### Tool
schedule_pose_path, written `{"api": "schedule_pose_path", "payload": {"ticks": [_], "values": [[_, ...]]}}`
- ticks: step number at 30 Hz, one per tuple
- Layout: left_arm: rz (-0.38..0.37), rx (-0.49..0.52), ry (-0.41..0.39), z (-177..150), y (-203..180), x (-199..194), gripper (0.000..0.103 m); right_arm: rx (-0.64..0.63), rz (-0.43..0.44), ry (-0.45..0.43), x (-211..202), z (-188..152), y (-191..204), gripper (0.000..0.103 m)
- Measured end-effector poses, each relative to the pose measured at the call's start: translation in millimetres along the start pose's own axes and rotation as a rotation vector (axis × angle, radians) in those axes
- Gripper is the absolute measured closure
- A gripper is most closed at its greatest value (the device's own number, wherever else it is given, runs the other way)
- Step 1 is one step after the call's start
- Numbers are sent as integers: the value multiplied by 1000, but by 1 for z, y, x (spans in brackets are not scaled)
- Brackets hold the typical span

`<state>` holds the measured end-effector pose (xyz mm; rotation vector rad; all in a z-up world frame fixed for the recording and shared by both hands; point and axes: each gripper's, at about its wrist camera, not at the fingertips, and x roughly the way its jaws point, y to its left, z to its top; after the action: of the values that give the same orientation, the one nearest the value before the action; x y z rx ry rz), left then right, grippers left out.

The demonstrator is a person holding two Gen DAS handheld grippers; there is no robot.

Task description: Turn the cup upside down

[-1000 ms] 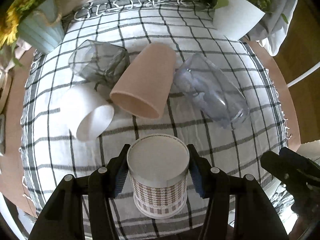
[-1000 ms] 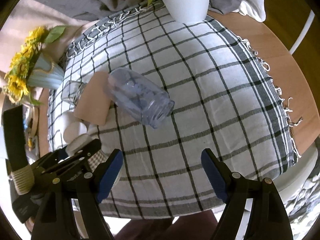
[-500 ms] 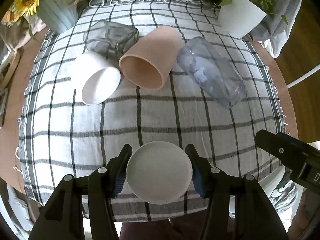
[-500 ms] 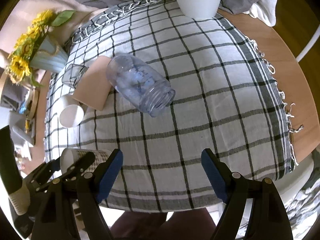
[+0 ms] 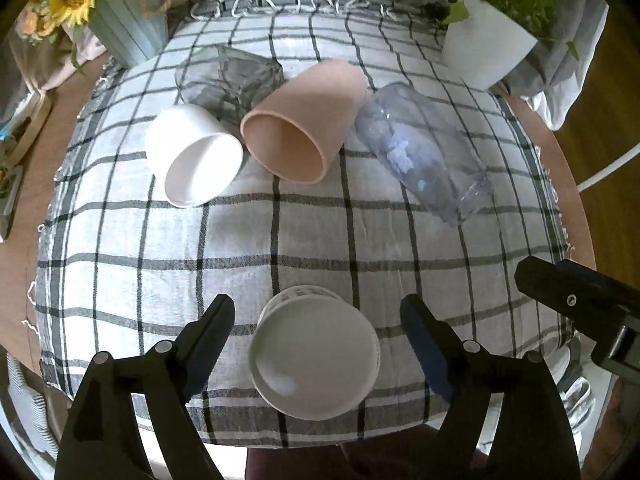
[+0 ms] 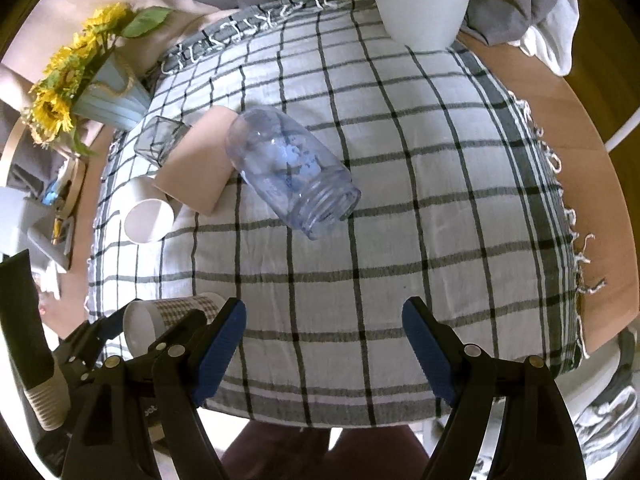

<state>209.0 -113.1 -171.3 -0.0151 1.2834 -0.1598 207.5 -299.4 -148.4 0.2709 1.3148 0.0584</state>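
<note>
A white paper cup with a brown check pattern (image 5: 314, 354) stands on the checked cloth near its front edge, its white base toward my left camera. My left gripper (image 5: 318, 338) is open, its jaws spread on both sides of the cup and apart from it. In the right wrist view the same cup (image 6: 172, 318) sits at the lower left, tilted, with the left gripper around it. My right gripper (image 6: 324, 346) is open and empty above the cloth's front edge.
On the checked cloth (image 5: 280, 232) lie a white cup (image 5: 196, 156), a pink cup (image 5: 300, 120), a grey glass (image 5: 228, 76) and a clear blue jar (image 5: 420, 152). A sunflower vase (image 5: 120, 12) and a white plant pot (image 5: 484, 48) stand at the back.
My left gripper has opened and let go of the check-pattern cup, which now rests on the cloth. The left camera has pulled back. The right gripper has barely moved.
</note>
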Motion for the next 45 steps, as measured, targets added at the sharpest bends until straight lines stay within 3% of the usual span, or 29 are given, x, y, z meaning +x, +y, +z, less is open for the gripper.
{"api": "schedule_pose_path", "payload": {"ticks": [7, 15, 21, 28, 37, 45], "values": [[43, -25, -101, -5, -3, -31, 6, -46, 9, -95, -26, 0, 1, 16], [71, -30, -229, -19, 3, -81, 1, -37, 40, -259, -72, -11, 6, 8], [114, -44, -311, -40, 15, -120, 1, -33, 53, -338, -98, -35, 19, 8], [148, -53, -371, -70, 37, -153, 1, -34, 12, -444, -130, -78, 43, 8], [168, -73, -422, -109, 58, -184, 1, -41, 5, -509, -152, -132, 66, 8], [177, -60, -459, -134, 62, -204, 1, -50, 2, -515, -160, -162, 76, 8]]}}
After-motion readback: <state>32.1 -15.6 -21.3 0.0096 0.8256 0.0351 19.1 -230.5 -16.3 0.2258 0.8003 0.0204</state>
